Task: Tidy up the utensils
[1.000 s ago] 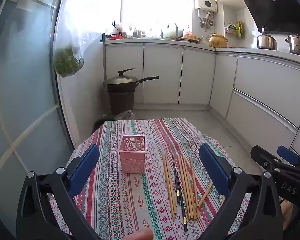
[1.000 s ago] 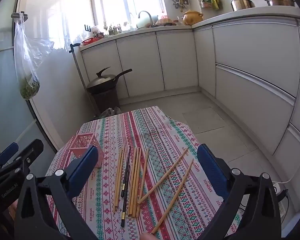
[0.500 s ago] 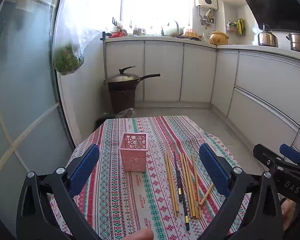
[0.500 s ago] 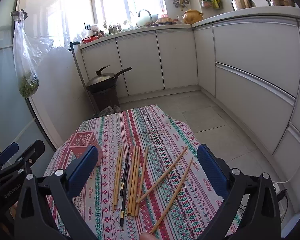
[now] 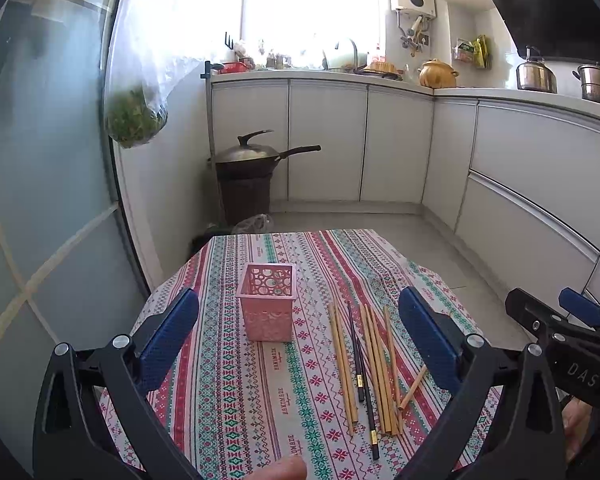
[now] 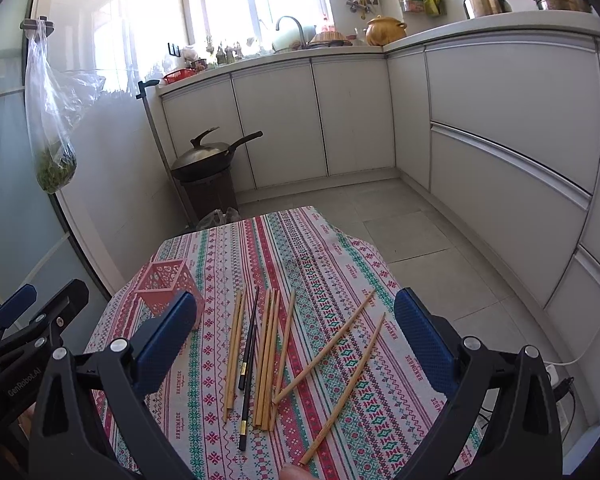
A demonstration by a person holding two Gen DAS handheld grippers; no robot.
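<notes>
"HANDMADE" print repeats along striped tablecloth [image 5: 236,392].

The left tool [image 5: 298,330] is held level with its two blue-padded fingers [image 5: 168,334] spread wide and nothing between them. The right tool [image 6: 296,334] has the same pose, fingers [image 6: 424,340] wide apart and empty. Both tools are side by side.

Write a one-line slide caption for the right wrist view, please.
Open right gripper above chopsticks on a patterned tablecloth, pink basket at left.
</notes>
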